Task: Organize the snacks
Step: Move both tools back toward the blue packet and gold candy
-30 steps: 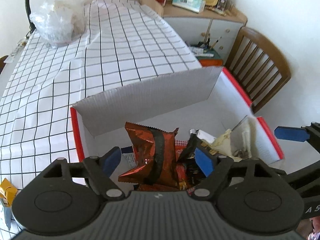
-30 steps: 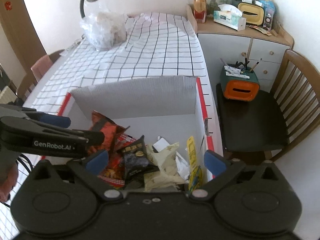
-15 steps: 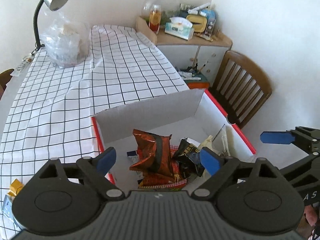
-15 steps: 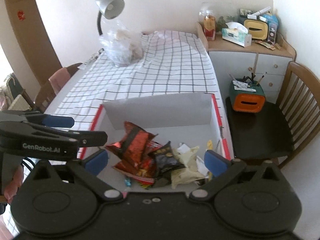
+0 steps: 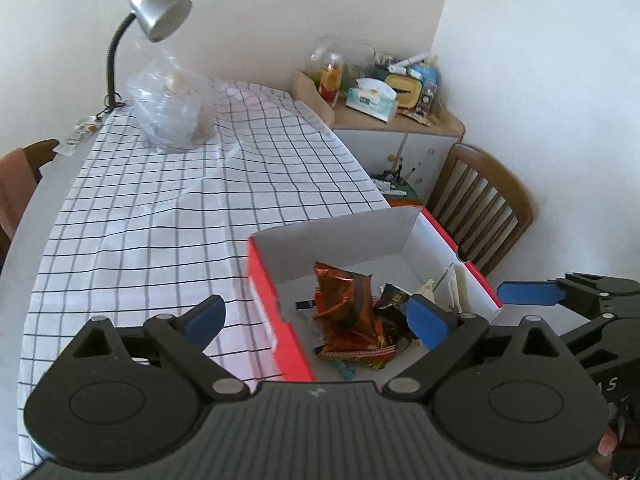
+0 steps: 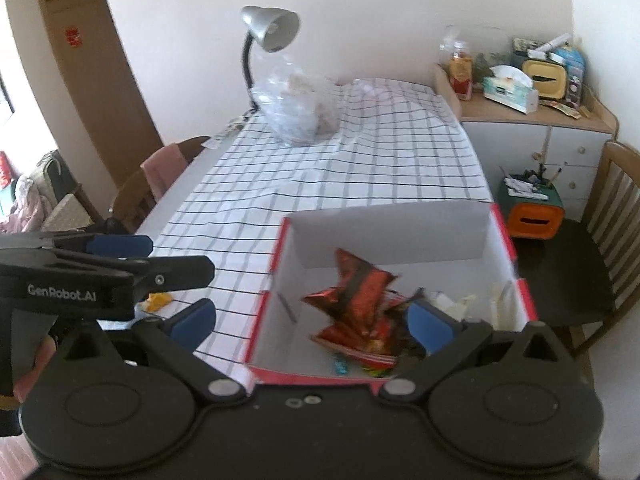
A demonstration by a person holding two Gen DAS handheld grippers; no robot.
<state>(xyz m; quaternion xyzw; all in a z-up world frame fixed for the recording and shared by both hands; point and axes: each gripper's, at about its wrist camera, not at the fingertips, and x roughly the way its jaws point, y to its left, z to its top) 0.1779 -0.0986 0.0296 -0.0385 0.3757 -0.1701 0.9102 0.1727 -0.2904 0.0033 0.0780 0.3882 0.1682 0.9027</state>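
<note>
Both the left gripper point(image 5: 316, 316), its fingers opening, and the right gripper point(image 6: 312, 318), fingers apart, hang empty above the snack box point(image 5: 262, 280) at the counter point(image 5: 160, 208) edge.

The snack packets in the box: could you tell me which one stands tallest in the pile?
The crinkled orange-red foil packet with a black stripe sticks up highest; the small black packet beside it and the pale wrappers lie lower.
</note>
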